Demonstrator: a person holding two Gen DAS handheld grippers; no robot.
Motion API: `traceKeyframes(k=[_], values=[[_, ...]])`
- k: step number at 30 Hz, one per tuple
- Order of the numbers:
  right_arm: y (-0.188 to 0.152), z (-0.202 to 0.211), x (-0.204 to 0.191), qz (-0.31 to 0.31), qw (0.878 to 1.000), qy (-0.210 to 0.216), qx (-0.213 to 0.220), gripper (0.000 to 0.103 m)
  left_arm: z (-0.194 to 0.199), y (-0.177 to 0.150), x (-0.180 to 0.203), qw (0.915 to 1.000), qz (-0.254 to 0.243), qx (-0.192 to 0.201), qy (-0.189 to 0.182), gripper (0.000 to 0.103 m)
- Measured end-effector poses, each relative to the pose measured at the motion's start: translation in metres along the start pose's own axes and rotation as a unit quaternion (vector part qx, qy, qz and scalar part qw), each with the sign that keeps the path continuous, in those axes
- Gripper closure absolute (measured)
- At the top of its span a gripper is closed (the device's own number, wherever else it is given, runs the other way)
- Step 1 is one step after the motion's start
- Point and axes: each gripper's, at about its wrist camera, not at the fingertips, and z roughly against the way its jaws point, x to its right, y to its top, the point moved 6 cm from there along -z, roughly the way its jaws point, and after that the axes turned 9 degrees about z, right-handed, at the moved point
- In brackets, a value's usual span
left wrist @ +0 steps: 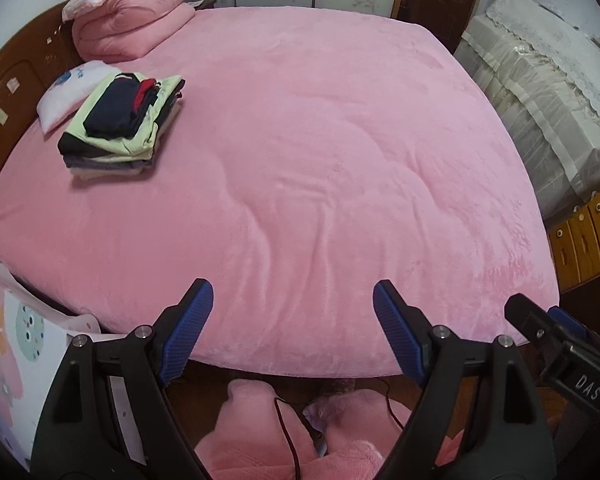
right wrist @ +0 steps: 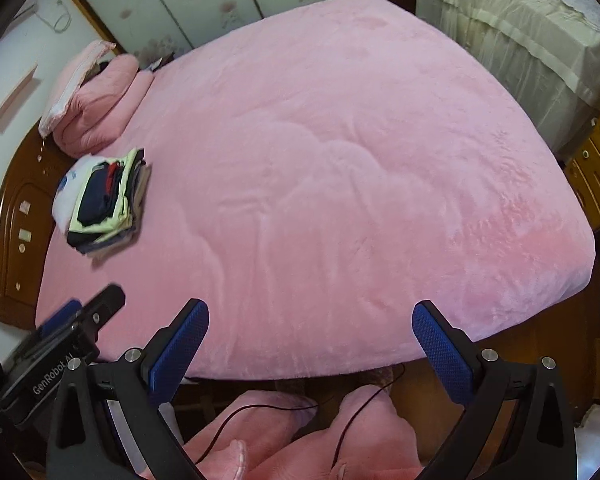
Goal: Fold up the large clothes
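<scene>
Both grippers, left gripper [left wrist: 293,328] and right gripper [right wrist: 311,344], hang wide open, holding nothing. The folded clothes [left wrist: 120,124] sit at the picture's left on the pink bed [left wrist: 320,160]. They look soft and floppy; grab an edge.

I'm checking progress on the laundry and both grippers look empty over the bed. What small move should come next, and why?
Probably turn away from the bed to fetch another garment. The left gripper and right gripper are both open and hold nothing, the pink bed cover has no loose clothing spread on it, and the only clothes in view are the folded stack near the headboard.
</scene>
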Motion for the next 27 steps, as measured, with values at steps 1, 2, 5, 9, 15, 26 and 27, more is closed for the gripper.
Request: traceKeyframes(k=[1,2,5,9,15,26,27], values=[[0.0,-0.003,0.001,0.002,1.0,0.0,0.002,0.0,-0.001,0.0,-0.002,1.0,0.0,-0.001,-0.003,0.022],[-0.002,-0.003,-0.002,0.004,1.0,0.001,0.002,0.0,-0.002,-0.002,-0.003,1.0,-0.001,-0.002,-0.003,0.021],[-0.004,-0.01,-0.009,0.018,1.0,0.006,-0.005,0.0,-0.006,-0.006,-0.006,0.9998,-0.01,-0.009,0.011,0.017],[-0.003,-0.008,-0.016,0.038,0.999,0.008,-0.007,0.0,-0.006,-0.009,-0.012,0.9998,-0.013,-0.013,0.013,0.015],[-0.003,-0.004,-0.026,0.063,0.998,0.01,-0.008,0.0,0.002,-0.005,-0.022,0.9999,0.007,0.009,0.012,0.003],[0.004,-0.001,-0.031,0.082,0.997,0.009,-0.005,0.0,0.005,0.0,-0.031,0.9994,0.025,0.017,0.018,0.001],[0.004,0.0,-0.031,0.082,0.997,0.009,-0.003,0.0,0.006,0.0,-0.032,0.9994,0.023,0.02,0.019,0.001]])
